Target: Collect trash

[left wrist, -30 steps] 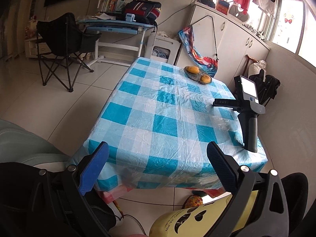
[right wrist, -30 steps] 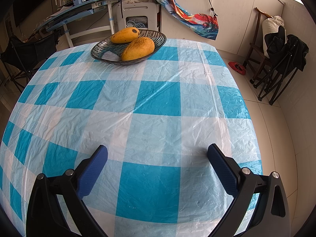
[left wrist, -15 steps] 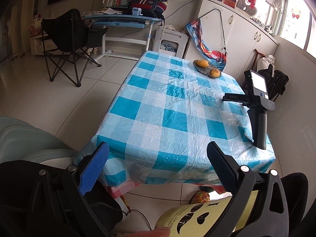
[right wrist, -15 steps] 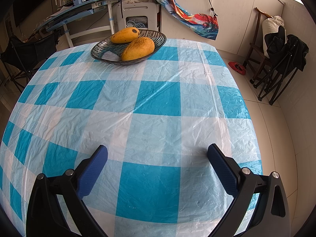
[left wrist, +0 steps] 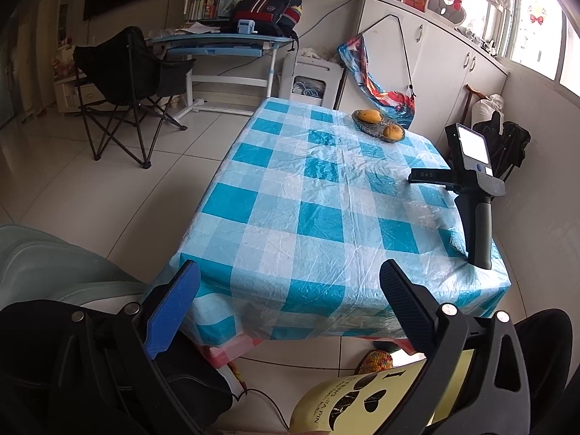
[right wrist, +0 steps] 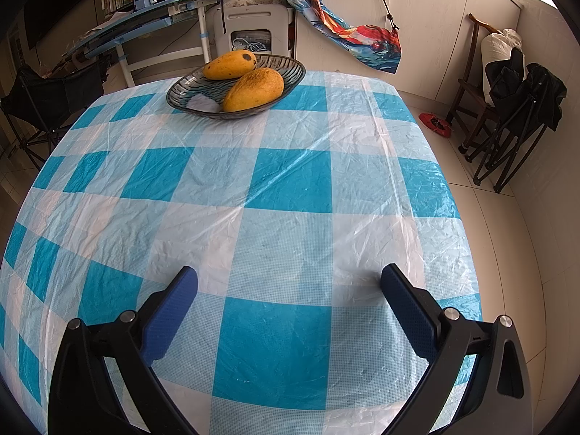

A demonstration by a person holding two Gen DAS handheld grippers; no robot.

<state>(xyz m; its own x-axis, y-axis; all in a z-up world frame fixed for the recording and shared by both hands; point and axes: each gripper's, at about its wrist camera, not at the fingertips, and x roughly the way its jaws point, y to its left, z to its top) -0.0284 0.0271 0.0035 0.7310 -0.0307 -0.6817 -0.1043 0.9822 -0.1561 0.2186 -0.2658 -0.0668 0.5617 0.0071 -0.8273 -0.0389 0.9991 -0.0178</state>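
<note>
Trash isn't being seen on the table [right wrist: 290, 188]; both the left gripper [left wrist: 290, 290] & right gripper [right wrist: 290, 290] are being held spread, empty. Risk: mangoes [right wrist: 253, 88] being grabbed by mistake.

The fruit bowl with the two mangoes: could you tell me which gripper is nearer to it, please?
Right. The right gripper rests over the table with the fruit bowl just ahead; the left gripper hangs off the table's near end, the bowl at the far end.
</note>
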